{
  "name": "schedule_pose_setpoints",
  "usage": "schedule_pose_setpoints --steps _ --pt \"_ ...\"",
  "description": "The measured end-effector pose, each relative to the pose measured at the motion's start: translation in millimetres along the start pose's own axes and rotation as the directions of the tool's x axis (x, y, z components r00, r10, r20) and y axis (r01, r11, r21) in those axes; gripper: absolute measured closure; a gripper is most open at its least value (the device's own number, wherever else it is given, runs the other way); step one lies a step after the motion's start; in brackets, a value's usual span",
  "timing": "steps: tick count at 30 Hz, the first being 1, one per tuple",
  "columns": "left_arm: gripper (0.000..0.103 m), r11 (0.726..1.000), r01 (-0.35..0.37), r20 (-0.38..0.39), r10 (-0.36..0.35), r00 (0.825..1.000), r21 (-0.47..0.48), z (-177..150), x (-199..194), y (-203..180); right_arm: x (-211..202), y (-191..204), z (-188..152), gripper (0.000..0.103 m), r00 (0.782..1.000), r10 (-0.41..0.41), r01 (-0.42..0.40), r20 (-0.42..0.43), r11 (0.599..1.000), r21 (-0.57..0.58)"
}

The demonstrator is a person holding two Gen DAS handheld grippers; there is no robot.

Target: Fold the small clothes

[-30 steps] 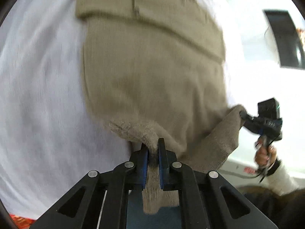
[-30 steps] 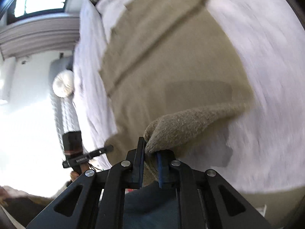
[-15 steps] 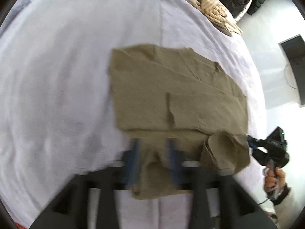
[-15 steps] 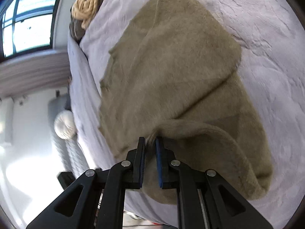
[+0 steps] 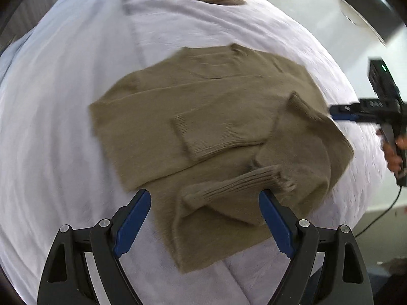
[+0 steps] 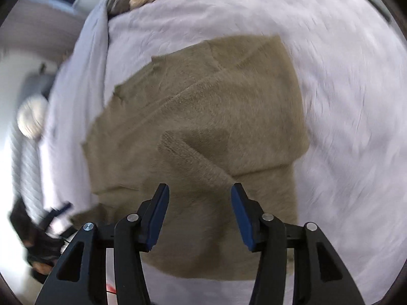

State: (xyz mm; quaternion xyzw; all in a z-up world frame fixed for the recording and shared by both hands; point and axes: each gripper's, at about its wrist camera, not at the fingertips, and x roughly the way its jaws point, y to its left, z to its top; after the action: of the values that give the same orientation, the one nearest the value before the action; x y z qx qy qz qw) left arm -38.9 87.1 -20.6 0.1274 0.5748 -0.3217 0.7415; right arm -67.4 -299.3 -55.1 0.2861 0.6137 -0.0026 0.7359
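A tan knit sweater (image 5: 208, 117) lies partly folded on the bed (image 5: 63, 101), sleeves crossed over its body, a ribbed cuff (image 5: 236, 183) bunched near the front edge. The left tool (image 5: 203, 218) is spread wide above that cuff, gripping nothing. The right tool (image 6: 199, 213) is also spread, empty, over the sweater's near edge. Bare bedding surrounds the sweater on all sides.

Olive-tan sweater (image 5: 218, 117), seemingly lilac-white blanket (image 5: 63, 101), blue-padded black tools.
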Motion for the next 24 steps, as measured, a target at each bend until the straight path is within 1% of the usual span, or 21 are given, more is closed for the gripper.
schedule_pose_setpoints --steps 4,5,6,7,9,11,12,13,14,15,16,17,18,19,20,24 --pt "0.016 0.995 0.035 -0.021 -0.034 0.999 0.092 11 7 -17 15 18 13 0.047 0.998 -0.066 0.063 -0.023 0.991 -0.119" --pt "0.016 0.992 0.049 -0.032 -0.045 0.998 0.116 13 9 -21 19 23 17 0.045 0.996 -0.085 0.079 -0.03 0.983 -0.164" --pt "0.016 0.989 0.063 -0.043 -0.058 0.997 0.134 14 13 -25 22 26 19 0.041 0.995 -0.094 0.085 -0.038 0.977 -0.194" --pt "0.016 0.983 0.09 -0.064 -0.08 0.995 0.159 15 16 -28 27 29 23 0.039 0.993 -0.104 0.09 -0.049 0.971 -0.223" --pt "0.016 0.976 0.118 -0.094 -0.102 0.99 0.183 18 25 -32 37 33 29 0.039 0.988 -0.139 0.117 -0.06 0.954 -0.277" --pt "0.017 0.968 0.153 -0.131 -0.128 0.983 0.197 22 37 -35 49 35 35 0.039 0.987 -0.144 0.115 -0.077 0.948 -0.298" --pt "0.021 0.966 0.168 -0.144 -0.142 0.979 0.194 24 42 -37 55 35 38 0.039 0.986 -0.139 0.108 -0.089 0.95 -0.293" --pt "0.039 0.965 0.183 -0.148 -0.156 0.977 0.19 25 44 -37 58 34 38 0.039 0.986 -0.136 0.104 -0.095 0.953 -0.286" --pt "0.063 0.962 0.206 -0.161 -0.178 0.971 0.178 27 46 -37 62 33 38 0.04 0.986 -0.127 0.095 -0.105 0.957 -0.274" --pt "0.073 0.961 0.228 -0.172 -0.201 0.964 0.154 28 47 -36 66 31 38 0.045 0.986 -0.117 0.084 -0.118 0.963 -0.257" --pt "0.085 0.96 0.247 -0.17 -0.223 0.96 0.13 28 47 -33 68 30 37 0.073 0.986 -0.115 0.081 -0.123 0.965 -0.251" --pt "0.087 0.961 0.25 -0.163 -0.23 0.959 0.115 28 46 -31 69 30 36 0.091 0.985 -0.114 0.079 -0.126 0.964 -0.253" --pt "0.087 0.965 0.243 -0.149 -0.226 0.963 0.104 27 42 -28 65 30 32 0.096 0.987 -0.11 0.078 -0.117 0.964 -0.254" --pt "0.09 0.967 0.236 -0.138 -0.221 0.965 0.097 25 39 -26 60 32 29 0.096 0.989 -0.115 0.087 -0.094 0.961 -0.264" --pt "0.096 0.969 0.23 -0.126 -0.219 0.968 0.085 24 33 -23 52 36 26 0.097 0.99 -0.12 0.096 -0.071 0.954 -0.284" --pt "0.096 0.977 0.213 -0.061 -0.213 0.975 0.0 16 10 -7 11 44 8 0.097 0.992 -0.122 0.121 0.016 0.943 -0.311"
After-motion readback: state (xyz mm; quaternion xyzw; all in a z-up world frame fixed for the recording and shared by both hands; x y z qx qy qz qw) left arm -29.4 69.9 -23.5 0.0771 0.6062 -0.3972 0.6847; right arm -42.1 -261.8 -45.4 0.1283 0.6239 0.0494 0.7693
